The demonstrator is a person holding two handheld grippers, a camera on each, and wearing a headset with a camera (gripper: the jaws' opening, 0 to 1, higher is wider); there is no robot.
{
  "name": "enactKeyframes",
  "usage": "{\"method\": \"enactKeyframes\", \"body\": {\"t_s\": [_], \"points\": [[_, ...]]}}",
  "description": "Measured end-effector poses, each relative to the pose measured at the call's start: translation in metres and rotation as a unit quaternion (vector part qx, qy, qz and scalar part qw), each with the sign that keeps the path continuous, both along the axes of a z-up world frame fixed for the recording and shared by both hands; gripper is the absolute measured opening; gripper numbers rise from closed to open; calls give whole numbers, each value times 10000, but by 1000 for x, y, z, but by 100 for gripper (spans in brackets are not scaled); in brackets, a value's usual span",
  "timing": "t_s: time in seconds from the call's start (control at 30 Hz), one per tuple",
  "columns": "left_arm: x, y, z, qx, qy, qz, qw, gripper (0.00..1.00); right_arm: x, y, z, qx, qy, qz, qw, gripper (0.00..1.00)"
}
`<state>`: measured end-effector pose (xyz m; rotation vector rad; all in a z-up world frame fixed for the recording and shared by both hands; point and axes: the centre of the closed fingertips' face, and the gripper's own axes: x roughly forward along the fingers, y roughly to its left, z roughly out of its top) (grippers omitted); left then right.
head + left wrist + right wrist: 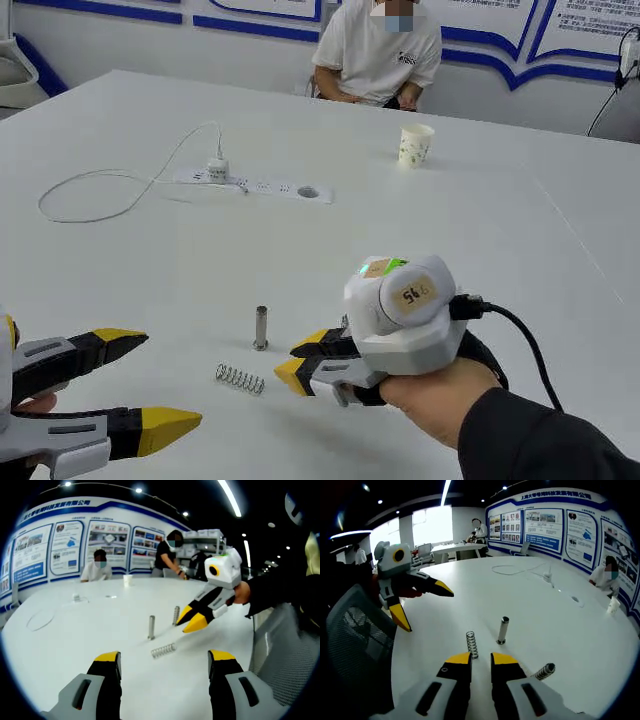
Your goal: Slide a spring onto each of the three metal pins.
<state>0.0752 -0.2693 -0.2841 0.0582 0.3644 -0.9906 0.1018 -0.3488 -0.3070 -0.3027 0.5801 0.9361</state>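
Standing bare: upright steel pin (261, 327), silver coil spring (240, 378) loose beside; lying pin (545, 671) looks sprung. Left gripper (170, 380) agape, right gripper (287, 362) narrowly apart, empty.

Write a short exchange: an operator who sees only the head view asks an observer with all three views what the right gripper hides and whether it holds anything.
Operator: I see one bare pin and a loose spring. What is behind the right gripper?
Observer: A second pin, already wearing a spring; the right gripper view shows it right of that gripper's jaws.
Operator: Does that gripper hold anything?
Observer: No. Its own view shows a narrow gap between its jaws, nothing in it.
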Motion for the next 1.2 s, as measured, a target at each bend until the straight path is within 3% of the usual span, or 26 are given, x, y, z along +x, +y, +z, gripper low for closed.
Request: {"method": "enactKeyframes", "body": {"t_s": [0.73, 0.97, 1.2], "points": [[1, 1, 0, -8, 19, 33, 10000, 72, 11, 48, -18, -610, 98, 642, 9960, 16], [2, 2, -1, -10, 38, 54, 10000, 72, 12, 53, -32, -879, 177, 784, 9929, 16], [2, 2, -1, -4, 55, 55, 10000, 72, 18, 57, -37, -982, 202, 833, 9915, 16]]}}
